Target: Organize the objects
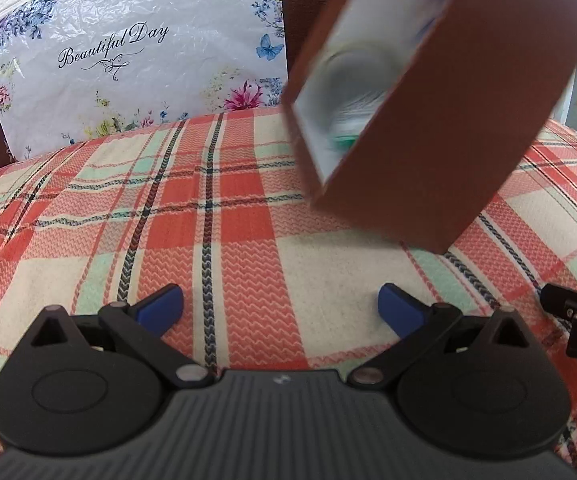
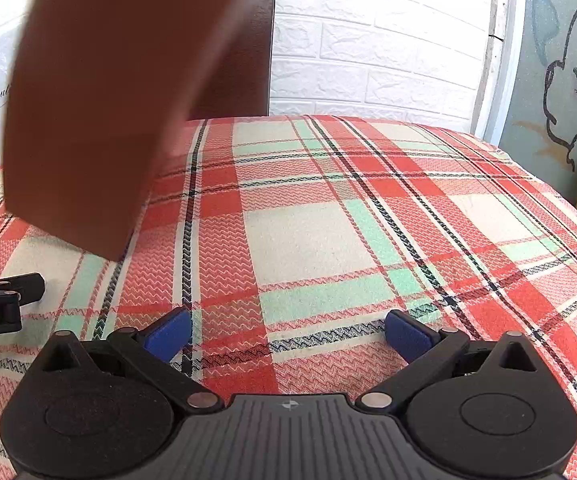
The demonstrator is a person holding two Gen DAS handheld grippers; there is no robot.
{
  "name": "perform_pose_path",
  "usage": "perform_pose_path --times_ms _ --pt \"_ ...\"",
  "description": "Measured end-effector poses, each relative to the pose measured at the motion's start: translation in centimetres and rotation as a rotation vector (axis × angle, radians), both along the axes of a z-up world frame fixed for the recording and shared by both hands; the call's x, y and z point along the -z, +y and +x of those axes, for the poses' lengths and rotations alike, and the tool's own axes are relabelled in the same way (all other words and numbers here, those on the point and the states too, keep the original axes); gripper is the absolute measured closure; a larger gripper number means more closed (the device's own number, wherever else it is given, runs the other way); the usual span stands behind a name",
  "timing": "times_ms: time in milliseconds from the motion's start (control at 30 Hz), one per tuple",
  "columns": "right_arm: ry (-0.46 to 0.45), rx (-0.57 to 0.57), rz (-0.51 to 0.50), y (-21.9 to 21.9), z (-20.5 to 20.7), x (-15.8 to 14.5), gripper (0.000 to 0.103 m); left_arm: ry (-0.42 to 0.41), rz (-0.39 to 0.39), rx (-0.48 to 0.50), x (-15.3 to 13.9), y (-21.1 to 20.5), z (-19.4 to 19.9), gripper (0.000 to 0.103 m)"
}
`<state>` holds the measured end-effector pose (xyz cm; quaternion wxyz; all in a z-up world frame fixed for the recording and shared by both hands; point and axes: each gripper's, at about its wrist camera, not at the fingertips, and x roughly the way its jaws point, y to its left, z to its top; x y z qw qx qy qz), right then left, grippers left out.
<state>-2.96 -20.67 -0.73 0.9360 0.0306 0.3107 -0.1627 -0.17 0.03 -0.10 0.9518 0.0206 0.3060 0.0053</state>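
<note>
A brown box [image 1: 448, 120] with a white inside hangs tilted above the plaid cloth [image 1: 248, 220], blurred, its open side facing left. Blurred white and green things [image 1: 352, 92] show inside it. What holds the box is out of view. In the right wrist view the same box [image 2: 108, 100] fills the upper left as a brown blur. My left gripper [image 1: 280, 306] stands open low over the cloth, nothing between its blue pads [image 1: 160, 304]. My right gripper [image 2: 288, 332] is open too, also over bare cloth, with the box ahead and to its left.
A flowered plastic bag [image 1: 128, 60] printed "Beautiful Day" leans at the back left against a dark chair back [image 2: 240, 60]. A white brick-pattern wall [image 2: 368, 40] and a painted panel [image 2: 560, 80] stand behind the table's far right edge.
</note>
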Motion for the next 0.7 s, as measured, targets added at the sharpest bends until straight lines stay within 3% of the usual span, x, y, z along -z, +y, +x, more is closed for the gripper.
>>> perform_pose_path --times_ms 700 --pt "0.001 0.003 0.002 0.29 0.13 -0.25 0.001 0.002 0.008 0.0 -0.17 -0.25 0.15 0.0"
